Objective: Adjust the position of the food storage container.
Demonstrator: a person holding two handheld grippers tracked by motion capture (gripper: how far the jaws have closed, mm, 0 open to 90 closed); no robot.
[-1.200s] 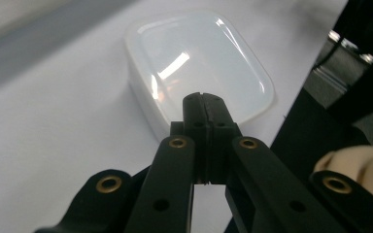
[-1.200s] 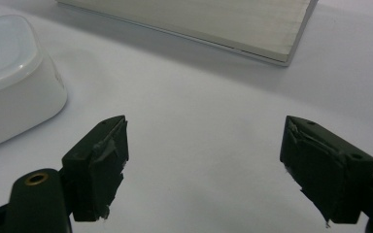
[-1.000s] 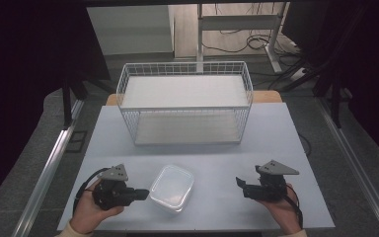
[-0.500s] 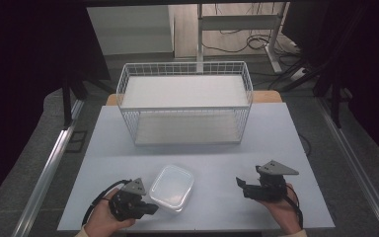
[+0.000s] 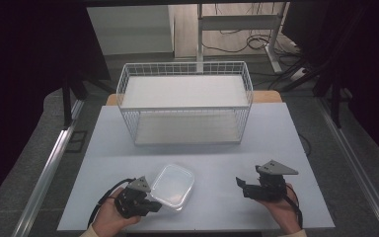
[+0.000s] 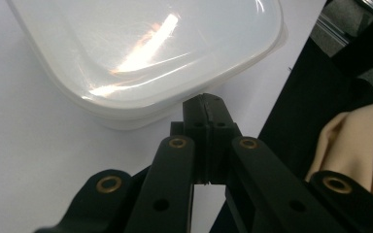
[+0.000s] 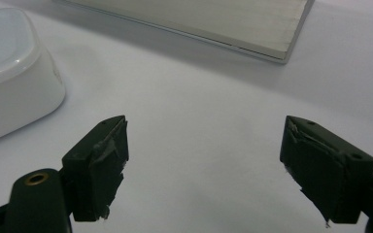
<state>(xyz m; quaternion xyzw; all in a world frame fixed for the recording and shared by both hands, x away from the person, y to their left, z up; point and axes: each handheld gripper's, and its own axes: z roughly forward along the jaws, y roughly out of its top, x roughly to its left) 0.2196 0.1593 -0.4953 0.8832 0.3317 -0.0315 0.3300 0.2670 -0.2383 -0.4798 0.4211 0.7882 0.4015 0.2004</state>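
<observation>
Left gripper view: jaws pressed together, pads meeting with no gap and nothing between them. Left gripper [image 6: 205,109] tip sits just beside the near rim of the plastic container [image 6: 145,53], apparently short of contact; whether it touches cannot be told.

Right gripper view: jaws spread wide, bare table between the pads. Right gripper [image 7: 204,165] rests low over the table [image 7: 199,87], well apart from the container [image 7: 9,68], which lies off to its own left.

High view, outward from the grippers:
- Left gripper [image 5: 139,201], held in the person's left hand [image 5: 109,217], at the near left corner of the container [image 5: 172,186].
- Right gripper [image 5: 261,186], in the right hand [image 5: 282,210], idle toward the table's right front.
- Container: translucent white, lidded, flat on the table [image 5: 286,133] near the front edge, left of centre.
- Wire basket [image 5: 185,101]: white, at the far side; nothing seen inside it.

Progress, judged: early. Container not yet gripped or lifted. Left to do: get a hold on it and move it, probably toward the basket.
</observation>
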